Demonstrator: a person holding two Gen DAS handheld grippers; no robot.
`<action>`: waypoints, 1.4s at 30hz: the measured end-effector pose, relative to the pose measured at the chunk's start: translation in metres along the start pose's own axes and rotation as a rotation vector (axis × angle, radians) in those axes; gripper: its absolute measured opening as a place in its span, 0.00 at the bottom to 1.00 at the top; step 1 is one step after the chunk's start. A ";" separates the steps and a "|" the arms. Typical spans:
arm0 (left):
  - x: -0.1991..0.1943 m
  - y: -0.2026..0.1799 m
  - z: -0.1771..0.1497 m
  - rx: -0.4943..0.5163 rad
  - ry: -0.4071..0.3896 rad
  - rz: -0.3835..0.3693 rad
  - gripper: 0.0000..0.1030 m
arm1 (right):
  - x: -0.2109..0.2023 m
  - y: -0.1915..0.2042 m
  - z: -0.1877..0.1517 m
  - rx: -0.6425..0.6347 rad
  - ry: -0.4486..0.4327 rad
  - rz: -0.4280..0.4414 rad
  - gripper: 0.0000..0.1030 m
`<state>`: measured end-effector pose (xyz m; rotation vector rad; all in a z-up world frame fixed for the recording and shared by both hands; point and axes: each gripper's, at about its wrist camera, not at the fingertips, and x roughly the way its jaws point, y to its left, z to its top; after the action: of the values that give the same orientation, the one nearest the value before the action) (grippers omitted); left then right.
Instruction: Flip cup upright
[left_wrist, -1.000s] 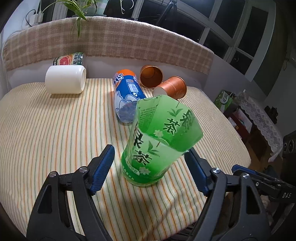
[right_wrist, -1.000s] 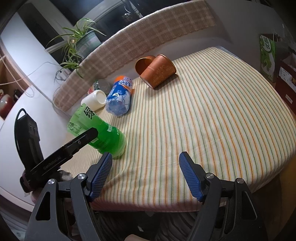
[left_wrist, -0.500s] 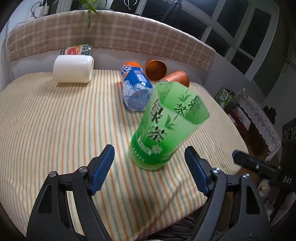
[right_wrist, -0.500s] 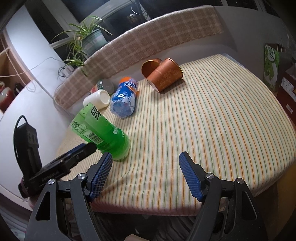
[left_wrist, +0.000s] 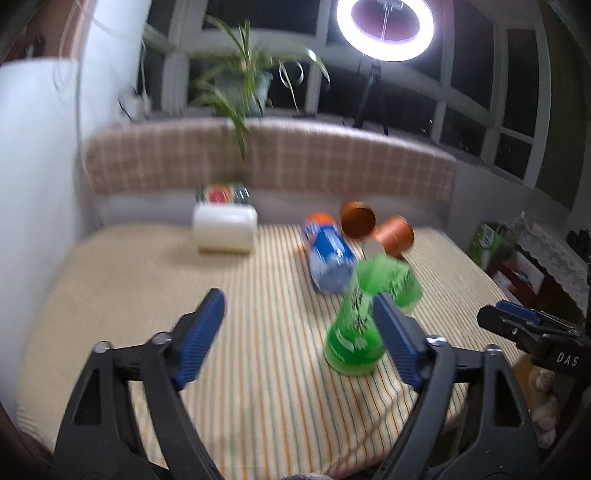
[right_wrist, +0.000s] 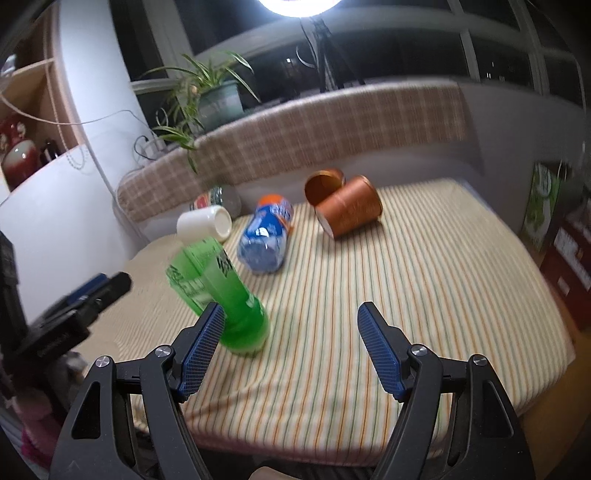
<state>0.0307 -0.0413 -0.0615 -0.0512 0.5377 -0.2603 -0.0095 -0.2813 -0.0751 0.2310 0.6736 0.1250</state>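
Observation:
A green cut-bottle cup (left_wrist: 360, 325) stands on its base on the striped cloth, leaning, open end up; it also shows in the right wrist view (right_wrist: 218, 291). My left gripper (left_wrist: 299, 336) is open and empty, drawn back from the cup, which sits by its right finger (left_wrist: 397, 343). My right gripper (right_wrist: 290, 349) is open and empty, with the cup just beyond its left finger (right_wrist: 201, 349). Two copper cups (right_wrist: 347, 212) lie on their sides at the back. A white cup (left_wrist: 225, 229) lies on its side at the back left.
A blue bottle-cup (right_wrist: 267, 236) lies on its side mid-table. A can (left_wrist: 221, 194) lies behind the white cup against the checked backrest (left_wrist: 277, 155). The table's front edge (right_wrist: 332, 439) is close to both grippers. Boxes (right_wrist: 569, 254) stand on the right.
My left gripper has pulled back and tilted up, so the green cup now sits farther off and to the right. The right gripper has also tilted up. The cup stays standing, free.

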 end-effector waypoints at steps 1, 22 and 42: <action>-0.006 -0.001 0.002 0.005 -0.030 0.010 0.92 | -0.001 0.002 0.001 -0.007 -0.011 -0.005 0.72; -0.040 -0.020 0.012 0.049 -0.130 0.089 1.00 | -0.015 0.005 0.009 -0.042 -0.142 -0.095 0.85; -0.042 -0.011 0.018 0.022 -0.143 0.098 1.00 | -0.004 0.006 0.009 -0.033 -0.108 -0.082 0.85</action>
<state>0.0029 -0.0411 -0.0242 -0.0217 0.3943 -0.1650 -0.0070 -0.2777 -0.0645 0.1771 0.5728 0.0446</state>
